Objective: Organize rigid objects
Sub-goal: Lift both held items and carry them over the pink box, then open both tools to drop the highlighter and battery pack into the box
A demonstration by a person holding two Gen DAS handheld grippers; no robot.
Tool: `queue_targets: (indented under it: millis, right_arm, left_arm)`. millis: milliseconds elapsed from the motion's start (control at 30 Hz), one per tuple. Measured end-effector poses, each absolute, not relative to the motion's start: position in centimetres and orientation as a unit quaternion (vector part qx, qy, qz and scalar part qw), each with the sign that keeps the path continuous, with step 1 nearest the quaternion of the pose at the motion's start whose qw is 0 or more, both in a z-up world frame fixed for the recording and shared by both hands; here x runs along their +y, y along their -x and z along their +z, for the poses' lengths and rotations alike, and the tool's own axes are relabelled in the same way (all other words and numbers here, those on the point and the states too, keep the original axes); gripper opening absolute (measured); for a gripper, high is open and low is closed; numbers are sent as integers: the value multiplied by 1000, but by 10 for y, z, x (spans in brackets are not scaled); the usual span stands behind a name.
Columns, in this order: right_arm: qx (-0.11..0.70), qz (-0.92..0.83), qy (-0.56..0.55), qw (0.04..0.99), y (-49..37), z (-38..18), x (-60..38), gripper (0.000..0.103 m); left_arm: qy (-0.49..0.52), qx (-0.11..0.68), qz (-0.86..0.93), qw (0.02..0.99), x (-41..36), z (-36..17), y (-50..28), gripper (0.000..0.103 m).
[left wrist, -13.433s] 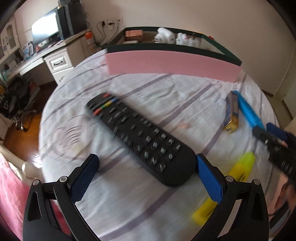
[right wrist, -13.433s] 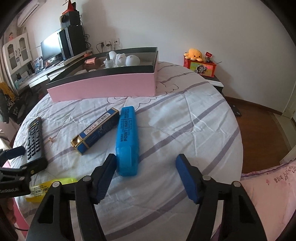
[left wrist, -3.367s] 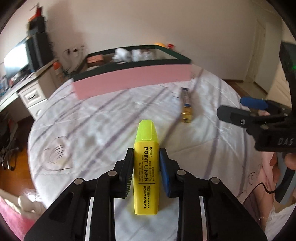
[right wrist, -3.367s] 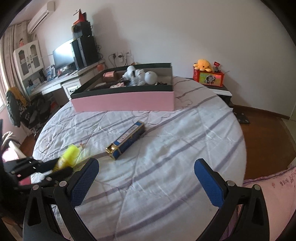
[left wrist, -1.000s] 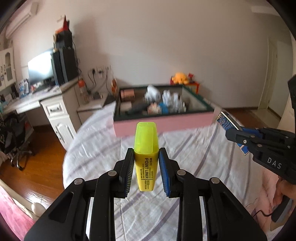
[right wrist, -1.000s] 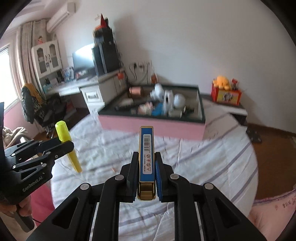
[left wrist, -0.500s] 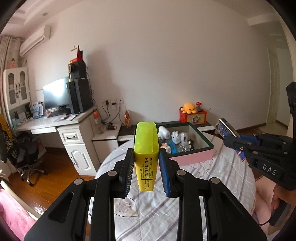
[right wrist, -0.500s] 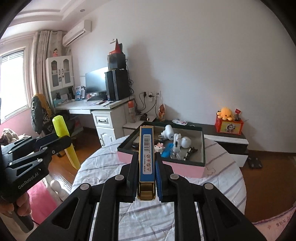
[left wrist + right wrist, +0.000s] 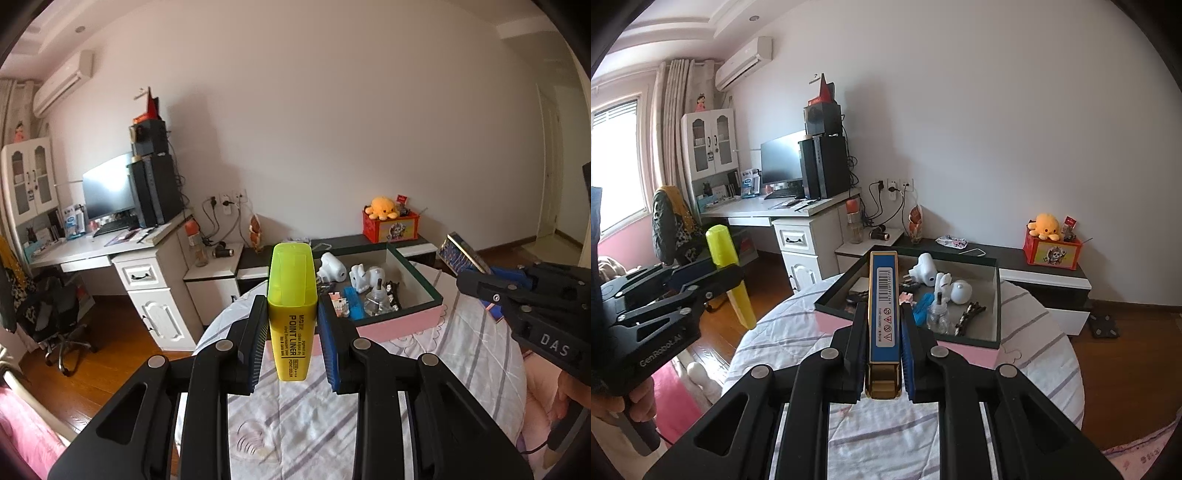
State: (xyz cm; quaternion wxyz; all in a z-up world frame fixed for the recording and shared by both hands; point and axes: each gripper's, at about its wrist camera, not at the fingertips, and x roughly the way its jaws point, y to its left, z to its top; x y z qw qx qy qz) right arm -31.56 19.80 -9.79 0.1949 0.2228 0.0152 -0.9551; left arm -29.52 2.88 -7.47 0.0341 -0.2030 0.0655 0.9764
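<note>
Both grippers loaded and held above the round table, in front of the open box.

The left gripper (image 9: 291,325) is clenched on a yellow highlighter (image 9: 292,310), cap end pointing away from the hand, both blue pads pressed flat on its sides. The right gripper (image 9: 884,343) is clenched on a long blue box with gold ends (image 9: 883,321), barcode label facing up. Each item is clear of the striped tablecloth (image 9: 798,332). At the far side of the table sits the pink-sided storage box (image 9: 967,354), its dark rim open at the top. Inside lie a white plug (image 9: 925,273), a small glass bottle (image 9: 938,314), a blue item (image 9: 923,304) and other small pieces. A hand (image 9: 635,402) grips the left gripper's handle at the near left.
</note>
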Motion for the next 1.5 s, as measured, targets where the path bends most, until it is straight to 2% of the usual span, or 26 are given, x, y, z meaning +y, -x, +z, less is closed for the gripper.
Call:
queue_targets:
  millis: [300, 600, 867, 1000, 1033, 1067, 1100, 1133, 1167, 1200, 1300, 1333, 1367, 1433, 1500]
  right_arm:
    - [22, -950, -250, 189, 388, -109, 203, 16]
    - [20, -926, -332, 176, 478, -163, 201, 16]
    - [17, -920, -354, 169, 503, -185, 203, 16]
    - [13, -923, -344, 173, 502, -181, 203, 16]
    - [7, -922, -345, 176, 502, -180, 203, 17]
    - [0, -922, -342, 181, 499, -178, 204, 20]
    - [-2, -923, -339, 180, 500, -177, 204, 23]
    - [1, -925, -337, 175, 497, -174, 204, 36]
    - [2, -927, -333, 170, 493, -172, 204, 49]
    - [0, -931, -324, 169, 487, -167, 204, 52]
    - [-5, -935, -311, 167, 471, -154, 206, 65]
    - [-6, -939, -302, 164, 462, -148, 206, 76]
    - [-2, -942, -294, 162, 452, -142, 206, 82]
    - [-1, -947, -281, 158, 436, -133, 205, 83]
    - [7, -951, -271, 150, 418, -124, 204, 88]
  left_arm:
    - [243, 79, 964, 69, 52, -91, 388, 27]
    - [337, 78, 935, 84, 65, -149, 493, 27]
    - [375, 75, 920, 85, 68, -183, 526, 27]
    - [367, 68, 925, 76, 65, -179, 523, 34]
    - [364, 64, 926, 78, 63, -177, 522, 47]
    - [358, 61, 929, 76, 62, -174, 518, 67]
    - [354, 60, 930, 74, 61, -171, 515, 76]
    - [344, 63, 934, 69, 59, -167, 507, 84]
    - [335, 65, 937, 67, 58, -163, 501, 84]
    - [330, 66, 939, 66, 56, -159, 492, 85]
    - [321, 66, 944, 51, 51, -147, 470, 97]
    - [310, 67, 947, 45, 49, -141, 459, 98]
    - [297, 66, 952, 45, 46, -135, 447, 99]
    - [283, 60, 956, 48, 38, -122, 426, 103]
    - [267, 55, 961, 44, 34, -112, 408, 103]
